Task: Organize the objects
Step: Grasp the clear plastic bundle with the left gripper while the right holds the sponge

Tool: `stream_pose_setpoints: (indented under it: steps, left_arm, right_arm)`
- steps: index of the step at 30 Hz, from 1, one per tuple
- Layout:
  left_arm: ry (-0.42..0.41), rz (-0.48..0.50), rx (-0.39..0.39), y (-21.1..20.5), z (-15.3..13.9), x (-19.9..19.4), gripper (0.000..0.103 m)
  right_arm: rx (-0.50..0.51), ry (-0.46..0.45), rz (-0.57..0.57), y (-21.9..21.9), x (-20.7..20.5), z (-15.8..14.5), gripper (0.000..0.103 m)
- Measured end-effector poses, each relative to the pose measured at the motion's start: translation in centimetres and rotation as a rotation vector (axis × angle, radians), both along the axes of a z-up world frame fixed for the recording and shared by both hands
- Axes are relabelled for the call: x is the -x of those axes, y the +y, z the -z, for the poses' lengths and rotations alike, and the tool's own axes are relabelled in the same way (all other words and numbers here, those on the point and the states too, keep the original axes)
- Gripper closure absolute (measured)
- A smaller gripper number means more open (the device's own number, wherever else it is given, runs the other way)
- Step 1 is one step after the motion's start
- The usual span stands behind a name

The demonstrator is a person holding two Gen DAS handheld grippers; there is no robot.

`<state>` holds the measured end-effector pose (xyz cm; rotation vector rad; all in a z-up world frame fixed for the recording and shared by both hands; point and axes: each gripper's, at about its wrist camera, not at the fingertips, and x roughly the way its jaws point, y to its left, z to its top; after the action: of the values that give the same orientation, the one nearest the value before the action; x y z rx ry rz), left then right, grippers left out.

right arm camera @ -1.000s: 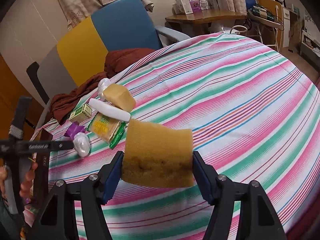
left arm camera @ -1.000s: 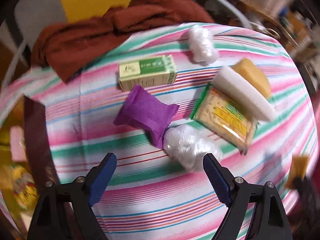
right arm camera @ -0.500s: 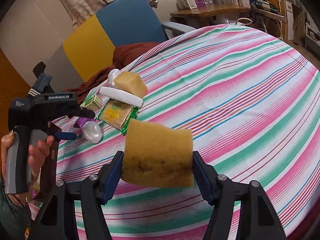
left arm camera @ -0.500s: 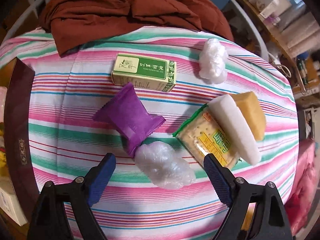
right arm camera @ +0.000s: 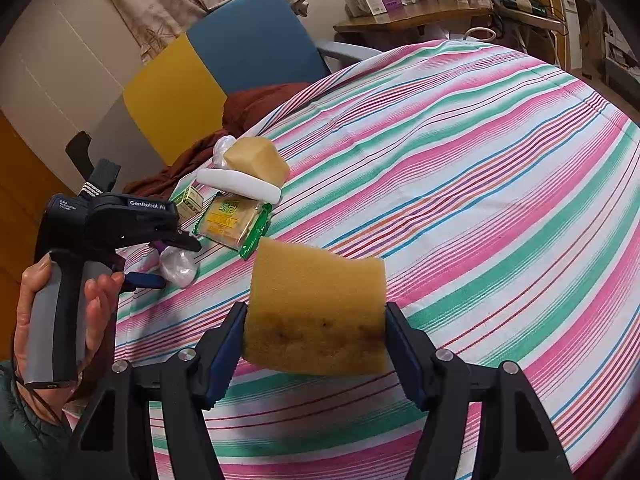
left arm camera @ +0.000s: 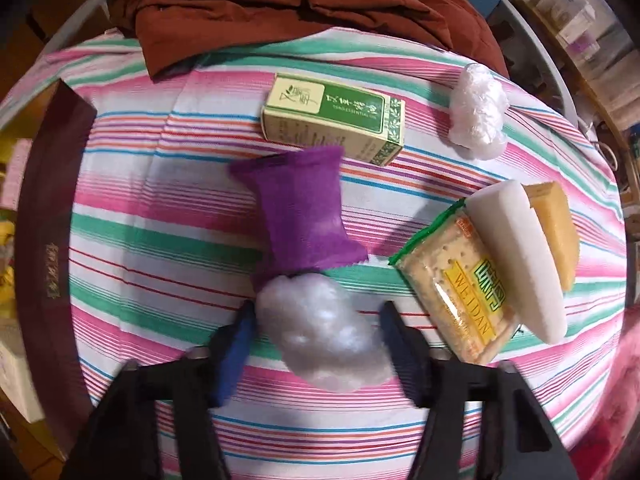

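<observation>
A round bench covered in a pink, green and white striped cloth (right arm camera: pixel 460 168) stands in a cluttered room, a blue and yellow chair (right arm camera: pixel 224 64) behind it with a rust-brown garment (left arm camera: pixel 288 12) draped at the bench edge. The left claw (left arm camera: pixel 316 344) points down at a crumpled wad of clear plastic wrap (left arm camera: pixel 320 332); its jaws have just been closing, the wad between them, though blur hides whether the pads press it. The wad's long axis runs diagonally, its far end touching a purple sachet (left arm camera: pixel 300 208). Nearby lie a green carton (left arm camera: pixel 336 116) and a cracker packet (left arm camera: pixel 456 284). The right claw (right arm camera: pixel 316 340) grips a yellow sponge block (right arm camera: pixel 316 308), held above the cloth, long axis crosswise
</observation>
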<state>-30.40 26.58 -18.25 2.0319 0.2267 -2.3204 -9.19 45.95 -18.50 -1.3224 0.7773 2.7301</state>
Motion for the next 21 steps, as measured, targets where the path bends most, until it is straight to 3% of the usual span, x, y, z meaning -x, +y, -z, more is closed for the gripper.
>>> stream_pose_setpoints:
  steps: [6, 8, 9, 12, 17, 21]
  left_arm:
    - [-0.002, 0.018, -0.024, -0.5, -0.4, -0.4, 0.056]
    - [-0.008, 0.029, -0.055, -0.7, -0.7, -0.8, 0.057]
    - [-0.014, 0.033, -0.070, -1.0, -0.8, -1.2, 0.064]
    - [-0.013, 0.077, -0.100, -1.9, -1.6, -2.6, 0.065]
    - [0.112, 0.224, -0.108, -4.6, -5.0, -6.3, 0.064]
    - [0.233, 0.325, -0.065, -9.6, -7.9, -10.3, 0.064]
  right_arm:
    - [0.009, 0.008, 0.000, -0.5, -0.4, -0.2, 0.035]
    - [0.009, 0.009, -0.002, -0.7, -0.4, -0.4, 0.035]
    - [0.007, 0.012, -0.003, -0.8, -0.5, -0.6, 0.035]
    - [-0.001, 0.018, -0.003, -1.1, -0.9, -1.0, 0.035]
    - [-0.025, 0.022, -0.011, -2.3, -1.9, -1.7, 0.035]
    - [-0.057, 0.028, -0.036, -4.2, -2.9, -2.4, 0.035]
